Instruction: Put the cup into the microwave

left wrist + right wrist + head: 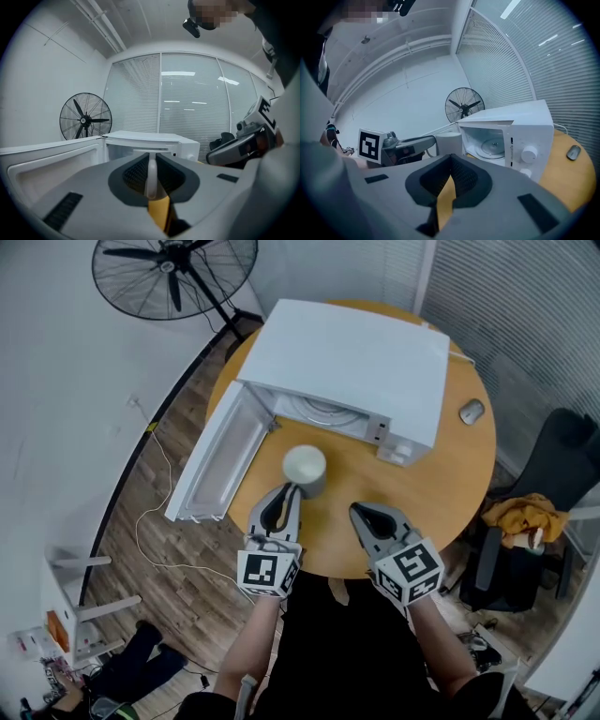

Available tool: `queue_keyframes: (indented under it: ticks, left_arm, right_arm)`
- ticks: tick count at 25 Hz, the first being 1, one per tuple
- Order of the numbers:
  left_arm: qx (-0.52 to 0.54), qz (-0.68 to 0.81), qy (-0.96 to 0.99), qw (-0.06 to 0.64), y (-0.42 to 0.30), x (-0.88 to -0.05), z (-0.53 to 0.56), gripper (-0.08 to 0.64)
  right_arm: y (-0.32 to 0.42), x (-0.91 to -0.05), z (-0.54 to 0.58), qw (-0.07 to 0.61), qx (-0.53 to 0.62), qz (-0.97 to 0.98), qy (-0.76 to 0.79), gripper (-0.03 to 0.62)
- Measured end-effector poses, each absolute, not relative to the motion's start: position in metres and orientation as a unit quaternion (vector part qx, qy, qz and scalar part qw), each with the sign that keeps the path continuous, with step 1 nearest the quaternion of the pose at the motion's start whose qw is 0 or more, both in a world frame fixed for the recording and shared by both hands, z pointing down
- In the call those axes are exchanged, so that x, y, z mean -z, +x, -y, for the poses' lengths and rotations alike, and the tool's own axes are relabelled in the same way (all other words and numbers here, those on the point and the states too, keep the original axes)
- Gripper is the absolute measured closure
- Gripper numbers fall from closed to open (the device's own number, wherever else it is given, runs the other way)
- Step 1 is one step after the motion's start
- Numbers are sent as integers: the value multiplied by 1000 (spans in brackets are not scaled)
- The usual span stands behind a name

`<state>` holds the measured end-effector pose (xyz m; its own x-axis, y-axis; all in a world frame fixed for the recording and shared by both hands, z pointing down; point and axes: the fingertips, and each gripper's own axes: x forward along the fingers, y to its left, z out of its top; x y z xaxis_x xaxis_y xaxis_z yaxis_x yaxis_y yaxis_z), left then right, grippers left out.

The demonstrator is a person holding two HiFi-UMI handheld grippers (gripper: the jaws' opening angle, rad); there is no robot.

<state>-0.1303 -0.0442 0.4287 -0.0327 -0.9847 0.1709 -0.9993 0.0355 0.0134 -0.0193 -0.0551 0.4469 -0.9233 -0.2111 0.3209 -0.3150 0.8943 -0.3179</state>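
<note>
A white cup [305, 467] is in front of the open white microwave [356, 357] on the round wooden table [441, 484]. My left gripper [286, 493] is shut on the cup's thin white handle [151, 176], which shows pinched between the dark pads [136, 173] of the left gripper [151, 161]. I cannot tell whether the cup rests on the table. The microwave door [211, 460] hangs open to the left and the glass turntable [493, 146] is bare. My right gripper [360, 513] is shut and empty just right of the cup [449, 140]; the right gripper [451, 161] points at the microwave [511, 133].
A grey mouse [472, 412] lies on the table right of the microwave. A standing fan [175, 276] is at the back left. A dark chair [553, 474] with a yellow cloth [525, 517] stands at the right. A cable [155, 521] trails over the wooden floor.
</note>
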Motion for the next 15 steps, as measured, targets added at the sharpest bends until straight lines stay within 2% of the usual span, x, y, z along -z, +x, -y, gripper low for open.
queue_keyframes:
  ticks: [15]
  left_arm:
    - [-63, 666, 740, 71, -173, -476, 109, 518]
  right_arm:
    - [-42, -458, 78, 153, -200, 939, 234, 583]
